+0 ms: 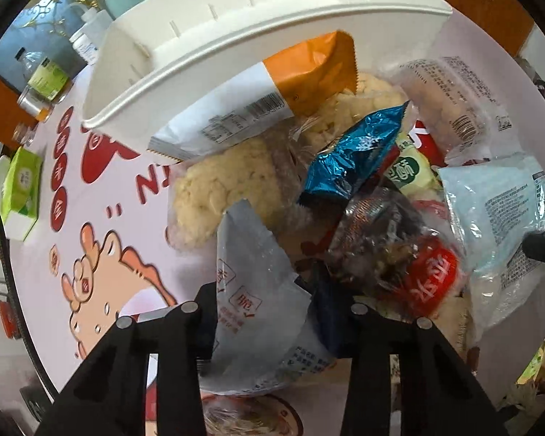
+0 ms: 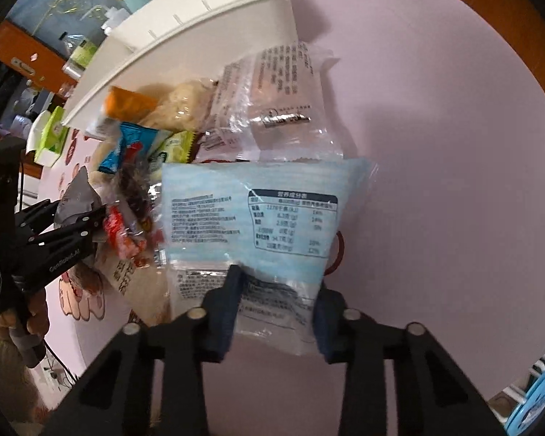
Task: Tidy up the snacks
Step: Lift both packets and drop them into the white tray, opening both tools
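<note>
A heap of snack packets lies on the pink table in front of a white plastic bin (image 1: 207, 54) that also shows in the right wrist view (image 2: 185, 47). My left gripper (image 1: 272, 312) is closed on a grey packet (image 1: 258, 283) with red print at the heap's near edge; it shows from the side in the right wrist view (image 2: 80, 214). My right gripper (image 2: 276, 312) is around the lower end of a pale blue packet (image 2: 250, 210) with a nutrition table; the packet also shows in the left wrist view (image 1: 505, 210). An orange-and-white packet (image 1: 272, 94) leans on the bin.
The heap holds a shiny blue packet (image 1: 352, 152), a clear bag of pale puffs (image 1: 221, 185), a red-labelled packet (image 1: 432, 276) and a clear printed bag (image 2: 272, 98). A green tissue box (image 1: 21, 185) and bottles (image 1: 43, 80) stand at the far left. Bare pink tabletop (image 2: 436, 145) lies right.
</note>
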